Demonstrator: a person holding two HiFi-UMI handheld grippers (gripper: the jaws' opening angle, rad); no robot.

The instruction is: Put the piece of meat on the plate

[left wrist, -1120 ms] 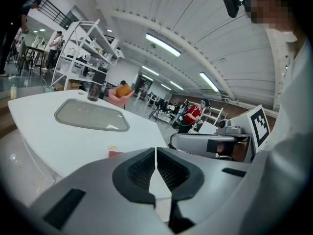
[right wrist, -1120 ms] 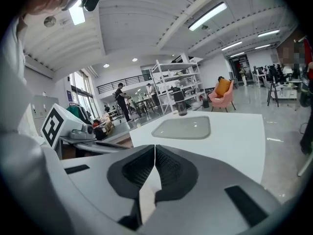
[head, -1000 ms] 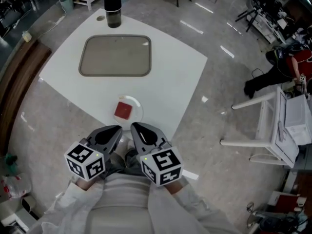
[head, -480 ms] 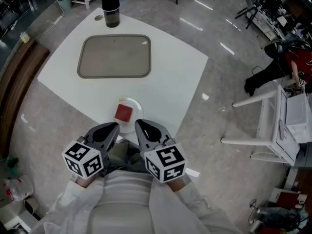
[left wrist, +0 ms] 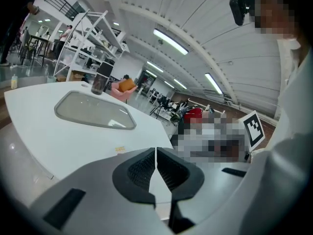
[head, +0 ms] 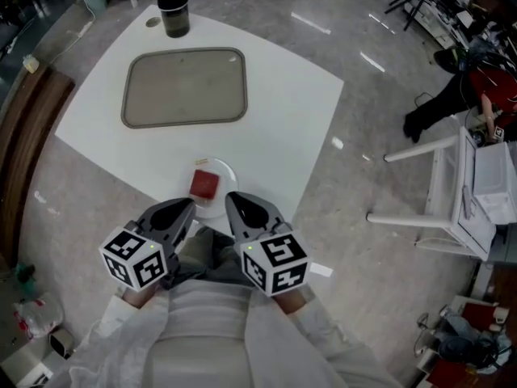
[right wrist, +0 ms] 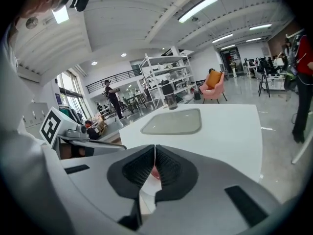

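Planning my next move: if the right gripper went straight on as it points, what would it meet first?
Likely the plate with the meat, just ahead of the shut right gripper, though height is unclear.

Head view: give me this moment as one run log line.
red square piece of meat: on small white round plate | left gripper: shut, empty | right gripper: shut, empty | both at white table edge
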